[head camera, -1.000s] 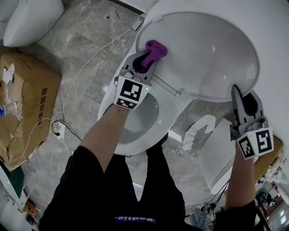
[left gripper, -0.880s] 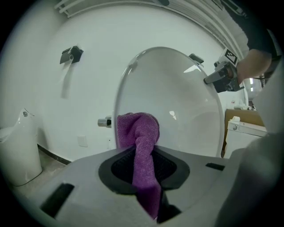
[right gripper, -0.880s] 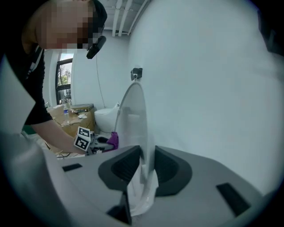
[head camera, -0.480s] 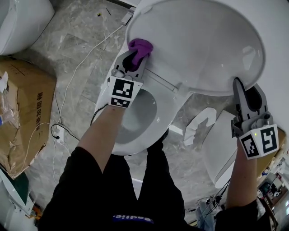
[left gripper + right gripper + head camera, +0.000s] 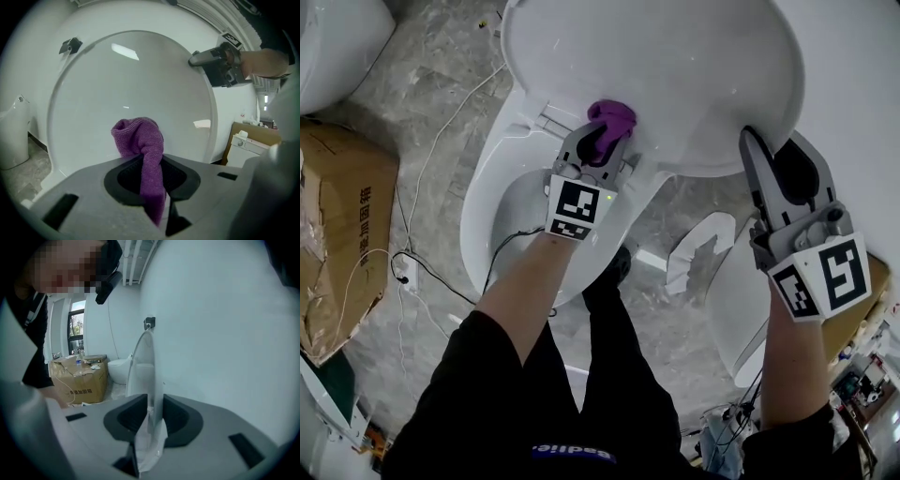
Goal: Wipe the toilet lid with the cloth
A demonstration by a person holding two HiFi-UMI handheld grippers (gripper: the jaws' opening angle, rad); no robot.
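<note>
The white toilet lid (image 5: pixel 656 66) stands raised above the bowl. A purple cloth (image 5: pixel 612 120) is pressed against the lid's lower part, near the hinge. My left gripper (image 5: pixel 602 141) is shut on the cloth, which bunches up past the jaws (image 5: pixel 140 138) against the lid (image 5: pixel 131 84). My right gripper (image 5: pixel 769 159) is at the lid's right rim, shut on its edge. In the right gripper view the thin lid edge (image 5: pixel 149 366) runs between the jaws. From the left gripper view, the right gripper (image 5: pixel 211 58) shows at the lid's far rim.
The toilet seat and bowl (image 5: pixel 502 220) lie below the lid. A cardboard box (image 5: pixel 337 234) and a white cable (image 5: pixel 441 141) are on the floor at left, and another toilet (image 5: pixel 337 37) at top left. White packing pieces (image 5: pixel 698 258) lie to the right.
My left gripper has carried the cloth from the lid's left rim rightward to its lower middle. The right gripper stays clamped on the lid's right edge.
</note>
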